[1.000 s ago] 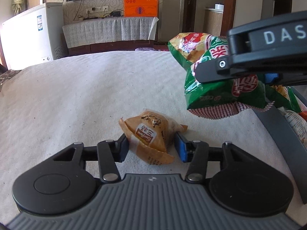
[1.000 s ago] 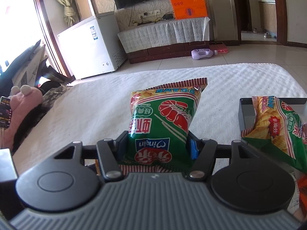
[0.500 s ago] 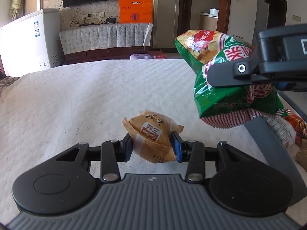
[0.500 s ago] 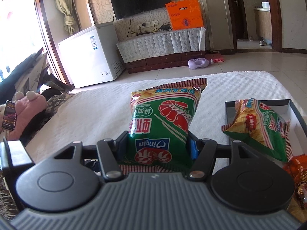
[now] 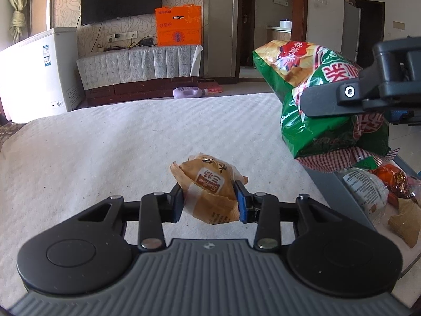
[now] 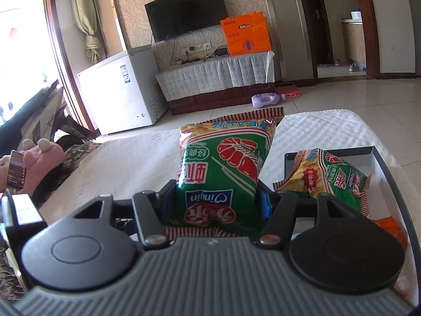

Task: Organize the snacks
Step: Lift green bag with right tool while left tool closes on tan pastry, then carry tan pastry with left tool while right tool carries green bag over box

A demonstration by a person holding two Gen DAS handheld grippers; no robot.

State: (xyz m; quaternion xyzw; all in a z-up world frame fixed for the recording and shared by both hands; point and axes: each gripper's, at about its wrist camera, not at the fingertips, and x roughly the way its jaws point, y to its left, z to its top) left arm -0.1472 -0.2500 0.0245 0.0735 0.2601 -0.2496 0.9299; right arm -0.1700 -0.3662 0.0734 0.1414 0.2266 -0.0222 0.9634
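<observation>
The small tan-wrapped pastry [image 5: 210,192] sits between the pads of the left claw [image 5: 210,204], whose jaws are closing on it; the wrapper is already creased at both sides, and the pastry seems to hang just clear of the white-covered worktop [image 5: 105,144], though the fisheye angle leaves that uncertain. To its right, the green prawn-cracker bag [image 6: 223,173] is clamped upright in the right claw [image 6: 217,200], jaws wide around the bag's lower half. Beyond it lies the grey tray [image 6: 379,158], which already holds a second green chip bag [image 6: 331,176] and an orange packet [image 6: 392,226]. The step in hand looks like carrying both snacks to the tray. Next, each claw must travel over the tray's rim, find a bare patch beside the snacks already there, and release without crushing the bags.
</observation>
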